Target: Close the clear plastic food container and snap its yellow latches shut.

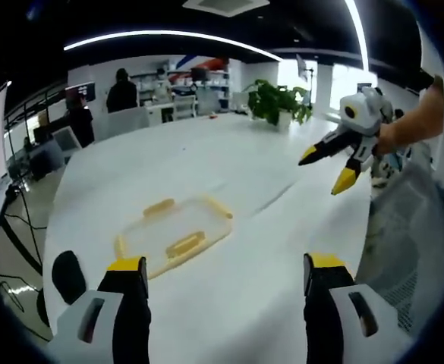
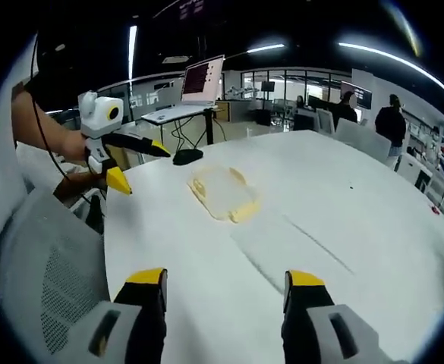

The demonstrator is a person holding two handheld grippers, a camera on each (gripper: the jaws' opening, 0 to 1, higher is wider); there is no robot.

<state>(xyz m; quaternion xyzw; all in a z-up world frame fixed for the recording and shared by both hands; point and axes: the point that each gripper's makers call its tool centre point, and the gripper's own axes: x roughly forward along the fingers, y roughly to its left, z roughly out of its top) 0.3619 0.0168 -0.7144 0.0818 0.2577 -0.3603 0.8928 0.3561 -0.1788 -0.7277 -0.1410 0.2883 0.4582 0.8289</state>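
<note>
A clear plastic food container (image 1: 177, 236) with yellow latches lies flat on the white table (image 1: 229, 167), its lid on top. My left gripper (image 1: 225, 265) is open above the table, just short of the container. In the left gripper view the right gripper (image 1: 328, 171) hangs open in the air at the right, held by a hand. From the right gripper view the container (image 2: 223, 192) sits further off, beyond my open right gripper (image 2: 225, 279). The left gripper (image 2: 140, 165) hovers open at the left of that view, near the table's edge.
A potted plant (image 1: 278, 102) stands at the table's far end. A grey mesh chair back (image 2: 47, 265) is close beside the right gripper. A laptop (image 2: 201, 80) sits on a stand beyond the table. People (image 1: 121, 91) stand in the background near shelves.
</note>
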